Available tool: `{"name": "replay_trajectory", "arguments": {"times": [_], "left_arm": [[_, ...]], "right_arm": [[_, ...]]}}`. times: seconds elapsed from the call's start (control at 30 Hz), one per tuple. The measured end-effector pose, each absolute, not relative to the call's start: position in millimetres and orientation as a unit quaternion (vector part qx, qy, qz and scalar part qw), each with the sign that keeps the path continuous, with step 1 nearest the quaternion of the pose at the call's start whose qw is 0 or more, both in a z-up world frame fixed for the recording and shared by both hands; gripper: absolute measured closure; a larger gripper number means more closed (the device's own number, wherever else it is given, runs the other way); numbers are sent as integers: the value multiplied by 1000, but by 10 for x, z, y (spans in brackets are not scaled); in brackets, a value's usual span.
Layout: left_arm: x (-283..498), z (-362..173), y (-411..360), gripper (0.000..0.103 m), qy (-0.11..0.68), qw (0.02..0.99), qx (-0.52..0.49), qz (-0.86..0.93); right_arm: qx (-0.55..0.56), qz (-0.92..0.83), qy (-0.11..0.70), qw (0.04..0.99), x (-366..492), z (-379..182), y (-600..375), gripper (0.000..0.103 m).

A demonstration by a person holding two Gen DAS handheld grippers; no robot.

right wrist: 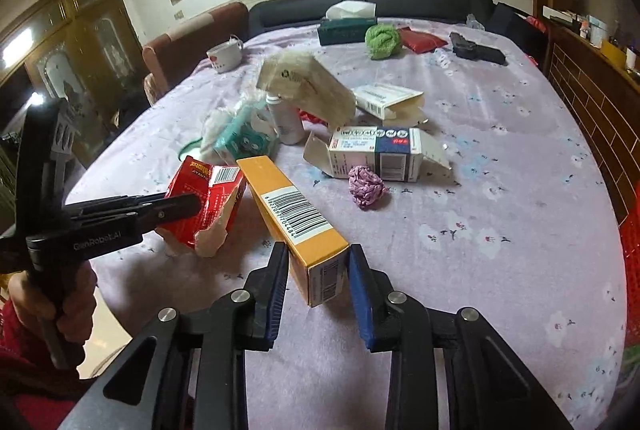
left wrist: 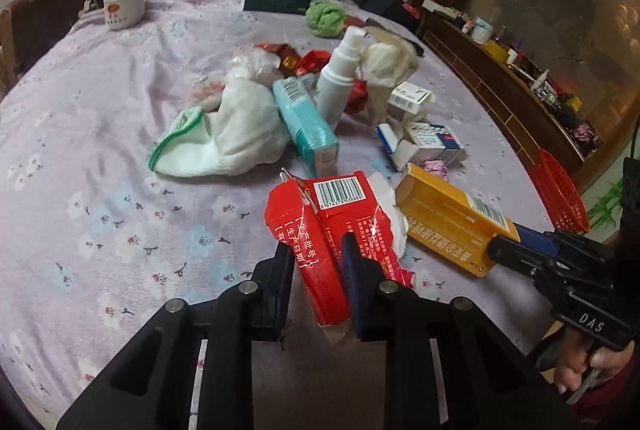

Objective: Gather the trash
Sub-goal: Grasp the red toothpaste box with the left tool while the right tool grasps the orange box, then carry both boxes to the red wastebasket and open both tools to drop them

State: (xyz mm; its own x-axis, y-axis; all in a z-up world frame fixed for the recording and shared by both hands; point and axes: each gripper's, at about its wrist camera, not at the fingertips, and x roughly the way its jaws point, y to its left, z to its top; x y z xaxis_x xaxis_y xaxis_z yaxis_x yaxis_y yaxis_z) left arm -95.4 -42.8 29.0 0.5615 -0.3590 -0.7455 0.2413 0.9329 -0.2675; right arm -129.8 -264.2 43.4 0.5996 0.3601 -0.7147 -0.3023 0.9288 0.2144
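Left gripper (left wrist: 318, 260) clenches the torn red box (left wrist: 332, 226); right gripper (right wrist: 318, 262) spread loose around the yellow box (right wrist: 296, 222) beside it.

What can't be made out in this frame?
- Red basket: cut off by the frame edge in both views, so its contents are unseen.
- Yellow box: the right gripper brackets its end; whether the pads touch it is unclear.
- Spray bottle: top hidden behind a pale bag in the right wrist view.
- Shelf clutter: too small and blurred.

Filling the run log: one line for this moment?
left gripper: shut on torn red carton | right gripper: open around yellow box | red basket: right
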Motion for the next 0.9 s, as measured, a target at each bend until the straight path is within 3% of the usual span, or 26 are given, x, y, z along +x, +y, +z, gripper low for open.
{"name": "replay_trajectory", "arguments": {"times": [0.17,0.23,0.9], "left_arm": [[-1028,425,-443,81,418,890,-62,-174],[-1043,473,-450,86,412,892,-59,-176],[-927,922,-1330,87,368,897,-21,-243]], "right_arm": [[51,180,393,900,-1399,550,-2743,72],[60,173,385,904,-1428,587,-2805,72],[134,60,324,935,-1617,832,-3708,72]]}}
